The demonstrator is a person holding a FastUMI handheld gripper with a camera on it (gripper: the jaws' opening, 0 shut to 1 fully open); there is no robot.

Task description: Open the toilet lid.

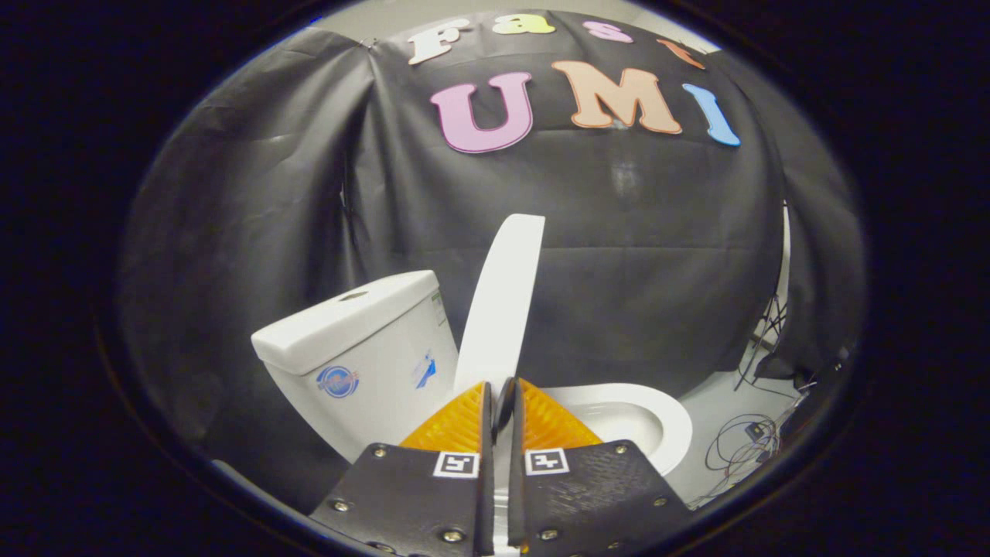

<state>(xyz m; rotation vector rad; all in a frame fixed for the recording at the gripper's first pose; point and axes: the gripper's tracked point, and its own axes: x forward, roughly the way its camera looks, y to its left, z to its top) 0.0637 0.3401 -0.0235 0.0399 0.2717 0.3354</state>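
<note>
While the gripper (pixel 501 402) is nearly closed, fingers pinch the upright white plastic toilet lid (pixel 501 298) edge, white ceramic cistern (pixel 363 352) beside — bowl (pixel 665 422) beyond.

One toilet (pixel 619 418) with one raised lid (pixel 503 302) just ahead of the nearly closed jaws, one cistern (pixel 363 348), one cable tangle (pixel 742 445).

The round blue logo (pixel 338 381) on the tank (pixel 363 340) is unreadable.

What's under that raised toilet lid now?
Under the raised lid shows the white seat ring around the open bowl. The tool, fingers nearly closed with the lid's lower edge between them, covers the hinge and near rim.
</note>
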